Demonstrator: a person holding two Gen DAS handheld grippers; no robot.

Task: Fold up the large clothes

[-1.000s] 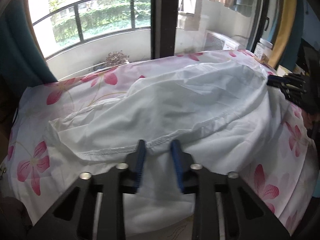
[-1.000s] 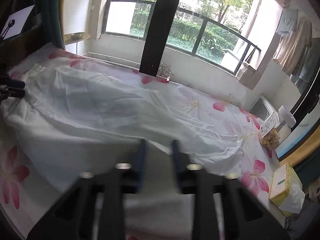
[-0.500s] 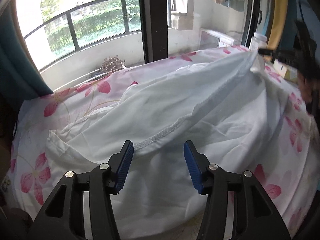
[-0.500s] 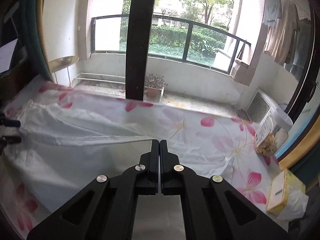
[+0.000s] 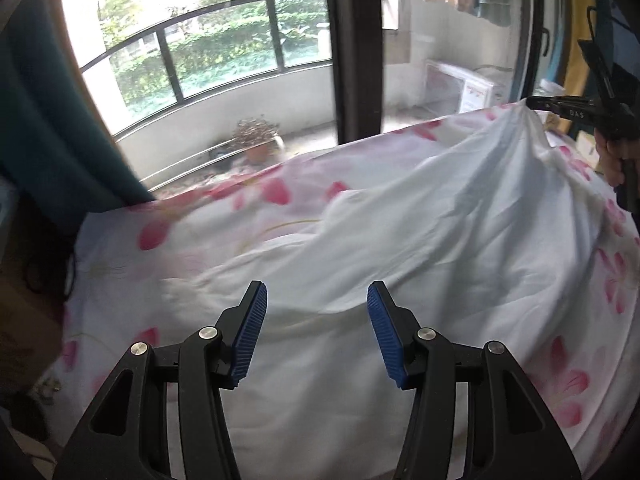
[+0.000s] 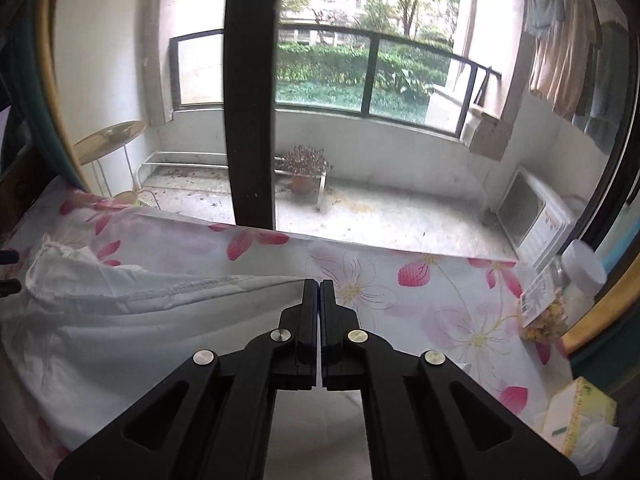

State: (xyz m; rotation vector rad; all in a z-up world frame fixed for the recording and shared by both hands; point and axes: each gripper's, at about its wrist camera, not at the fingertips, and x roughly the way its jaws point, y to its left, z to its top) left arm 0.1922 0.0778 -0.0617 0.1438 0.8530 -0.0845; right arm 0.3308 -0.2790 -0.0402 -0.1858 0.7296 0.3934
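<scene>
1. Left gripper (image 5: 316, 320), bottom centre of the left wrist view: jaws apart, having opened over the last second, nothing between the blue pads (image 5: 250, 332). It hangs just above the near edge of the white garment (image 5: 400, 240), not touching it.
2. Right gripper (image 6: 319, 300), bottom centre of the right wrist view: jaws pressed together, clamped on the garment's stitched hem, which runs off to the left of the tips. In the left wrist view the same gripper shows at upper right, lifting the cloth into a peak, w/ a hand (image 5: 612, 160) on its handle.
3. Garment lies mid-frame, spread and rumpled over the floral sheet (image 6: 420, 300), white w/ pink flowers.
4. Lower right of the right wrist view: tissue box (image 6: 580, 420); above it, at right edge, a white-capped jar (image 6: 576, 276).
5. Beyond the sheet: dark window post (image 6: 250, 100), balcony w/ potted plant (image 6: 304, 168), railing (image 6: 376, 76), greenery outside.
</scene>
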